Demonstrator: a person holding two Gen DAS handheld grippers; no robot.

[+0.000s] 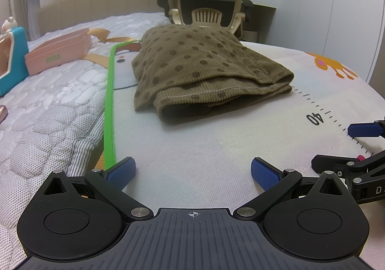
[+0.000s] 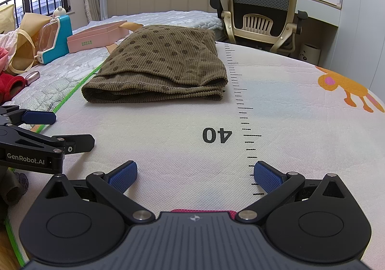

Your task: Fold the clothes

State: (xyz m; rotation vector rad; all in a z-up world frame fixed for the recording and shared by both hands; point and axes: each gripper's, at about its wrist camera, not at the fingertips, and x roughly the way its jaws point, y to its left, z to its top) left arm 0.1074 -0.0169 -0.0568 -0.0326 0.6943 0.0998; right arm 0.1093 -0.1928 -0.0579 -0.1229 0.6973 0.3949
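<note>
A brown corduroy garment with dark dots [image 1: 199, 70] [image 2: 161, 63] lies folded in a flat stack on the white mat [image 1: 192, 145] [image 2: 288, 106], its hemmed edge facing me. My left gripper [image 1: 192, 173] hovers open over bare mat, well short of the garment, nothing between its blue pads. My right gripper [image 2: 195, 177] is open too, empty, over the mat beside the printed ruler and the "40" mark [image 2: 217, 135]. Each gripper shows at the edge of the other's view: the right gripper [image 1: 356, 147], the left gripper [image 2: 60, 129].
The mat's green edge [image 1: 109, 106] runs along a quilted bed [image 1: 48, 106]. A pink box [image 1: 57, 53], a teal toy [image 1: 12, 60], a paper bag [image 2: 26, 36] and red clothes [image 2: 9, 82] lie to the left. An office chair [image 2: 259, 8] stands behind the mat.
</note>
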